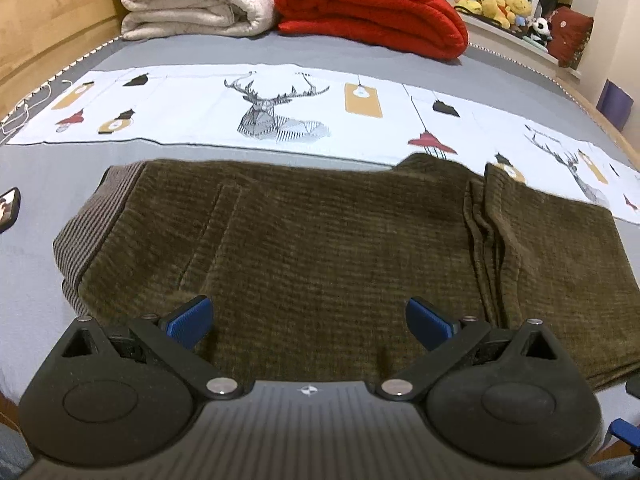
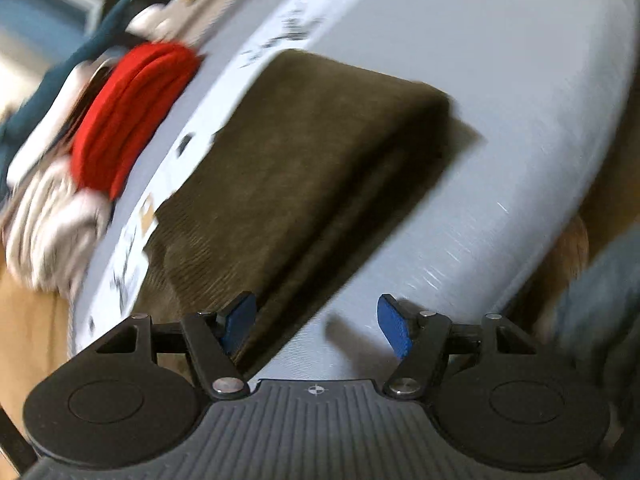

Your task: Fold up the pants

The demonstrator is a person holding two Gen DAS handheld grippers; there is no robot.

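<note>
While the left gripper (image 1: 308,320) hangs over the folded olive pants (image 1: 320,248) on the grey bed (image 1: 36,184), its jaws stand apart, gripping nothing; in the blurred, tilted right view, the right gripper (image 2: 318,326) gapes empty over the pants' near edge.

The folded pants (image 1: 320,248) fill the near middle of the bed (image 1: 248,54). Bare grey sheet lies open along the near edge and between the printed cloth (image 1: 192,100) and the far edge, where the white quilt (image 1: 192,0) and red blanket (image 1: 372,12) block passage.
</note>
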